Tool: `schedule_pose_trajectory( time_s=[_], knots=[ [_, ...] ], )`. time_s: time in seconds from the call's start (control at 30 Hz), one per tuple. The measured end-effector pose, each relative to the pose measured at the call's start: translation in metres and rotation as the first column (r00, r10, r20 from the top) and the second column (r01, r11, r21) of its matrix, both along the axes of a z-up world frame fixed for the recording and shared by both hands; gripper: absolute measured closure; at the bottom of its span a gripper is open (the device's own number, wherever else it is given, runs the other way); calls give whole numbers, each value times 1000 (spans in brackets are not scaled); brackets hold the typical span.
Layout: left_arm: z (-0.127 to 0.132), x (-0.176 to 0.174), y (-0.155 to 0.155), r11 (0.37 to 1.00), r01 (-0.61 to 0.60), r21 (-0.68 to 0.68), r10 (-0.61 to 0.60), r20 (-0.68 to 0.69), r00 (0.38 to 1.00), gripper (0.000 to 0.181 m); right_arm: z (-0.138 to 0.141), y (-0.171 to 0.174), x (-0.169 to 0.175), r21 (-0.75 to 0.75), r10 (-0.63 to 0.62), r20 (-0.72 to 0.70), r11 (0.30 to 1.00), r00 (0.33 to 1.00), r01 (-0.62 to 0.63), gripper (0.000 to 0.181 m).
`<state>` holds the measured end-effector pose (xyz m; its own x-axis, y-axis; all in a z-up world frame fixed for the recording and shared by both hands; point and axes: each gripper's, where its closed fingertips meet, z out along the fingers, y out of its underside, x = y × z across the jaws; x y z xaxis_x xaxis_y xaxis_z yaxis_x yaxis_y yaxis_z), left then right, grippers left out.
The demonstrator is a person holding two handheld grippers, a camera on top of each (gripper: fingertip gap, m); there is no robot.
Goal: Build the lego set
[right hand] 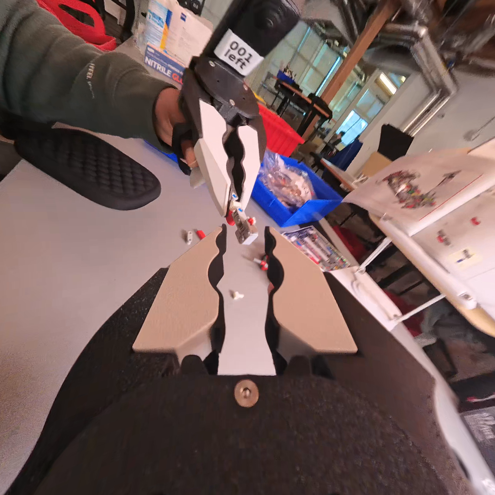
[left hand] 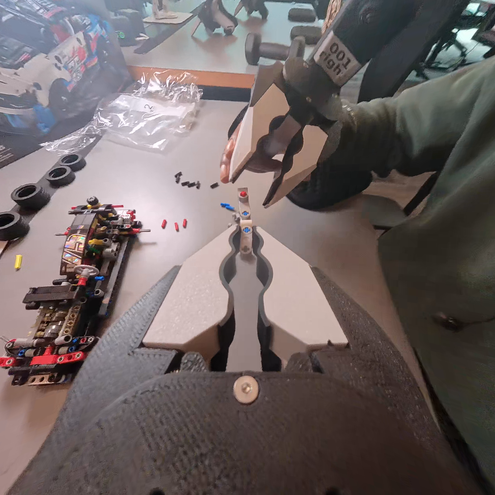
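The left gripper [left hand: 246, 231] fingers clamp a small grey lego subassembly [left hand: 245, 214], which projects beyond their tips above the desk [left hand: 160, 171]. The right gripper [right hand: 245, 230] fingers are spread, empty, just short of the subassembly.

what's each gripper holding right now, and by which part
The left gripper is shut on a small grey lego assembly, pinching its white near end. The right gripper is open and holds nothing.
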<state>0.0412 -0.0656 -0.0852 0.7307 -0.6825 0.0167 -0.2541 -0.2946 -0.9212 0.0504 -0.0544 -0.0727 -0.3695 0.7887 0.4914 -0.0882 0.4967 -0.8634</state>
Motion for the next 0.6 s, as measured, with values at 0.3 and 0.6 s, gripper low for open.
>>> schedule_pose_trajectory(
  time_s=[0.3,0.6],
  knots=[
    [-52,-7,19,998,-53,45,52,31,998,176,-42,17,-13,-107,-10,147,994,989,26,155],
    [-66,-8,13,997,-32,-75,46,193,980,175,-78,23,-17,32,-28,188,999,982,22,152]
  ],
)
